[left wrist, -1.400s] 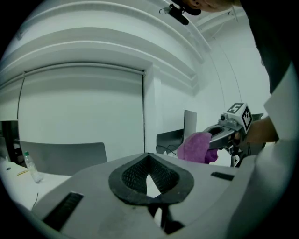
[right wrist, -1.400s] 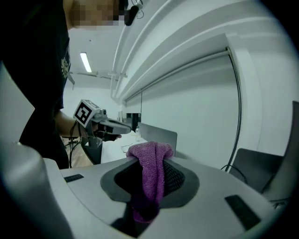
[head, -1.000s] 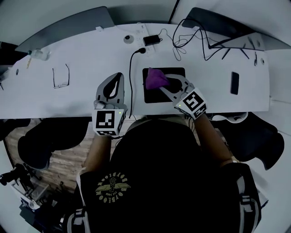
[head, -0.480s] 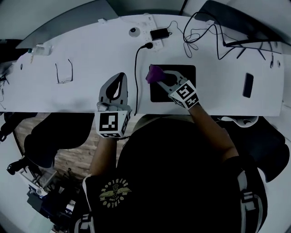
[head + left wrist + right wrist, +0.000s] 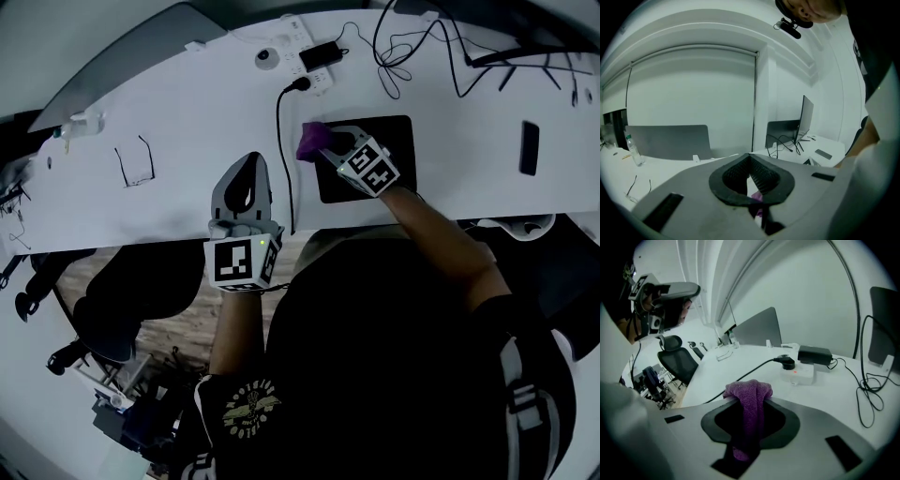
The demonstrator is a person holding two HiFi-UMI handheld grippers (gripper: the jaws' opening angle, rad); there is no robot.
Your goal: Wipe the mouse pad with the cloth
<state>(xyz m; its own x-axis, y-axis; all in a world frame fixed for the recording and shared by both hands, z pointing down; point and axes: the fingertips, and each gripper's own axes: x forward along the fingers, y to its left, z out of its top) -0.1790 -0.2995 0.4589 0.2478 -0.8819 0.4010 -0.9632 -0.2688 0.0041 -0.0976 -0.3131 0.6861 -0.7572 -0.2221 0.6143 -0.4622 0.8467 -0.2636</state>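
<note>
A black mouse pad point(image 5: 380, 141) lies on the white desk point(image 5: 187, 103). My right gripper point(image 5: 326, 142) is shut on a purple cloth point(image 5: 311, 141), which sits at the pad's far left corner and partly overhangs its edge. In the right gripper view the cloth point(image 5: 750, 390) is bunched over the tips of the right gripper point(image 5: 751, 401) and hangs down between the jaws. My left gripper point(image 5: 247, 165) rests on the desk left of the pad, shut, with nothing held. In the left gripper view the left gripper point(image 5: 750, 157) has its jaws meeting at the tips.
A black cable point(image 5: 279, 141) runs between the grippers to a power strip point(image 5: 307, 58). Glasses point(image 5: 134, 159) lie at the left, a phone point(image 5: 529, 147) at the right, tangled cables point(image 5: 403, 47) at the back. Office chairs point(image 5: 122, 300) stand below the desk edge.
My right gripper has carried the cloth leftward across the pad to its far left corner. The left gripper has stayed in place, and the head view has shifted.
</note>
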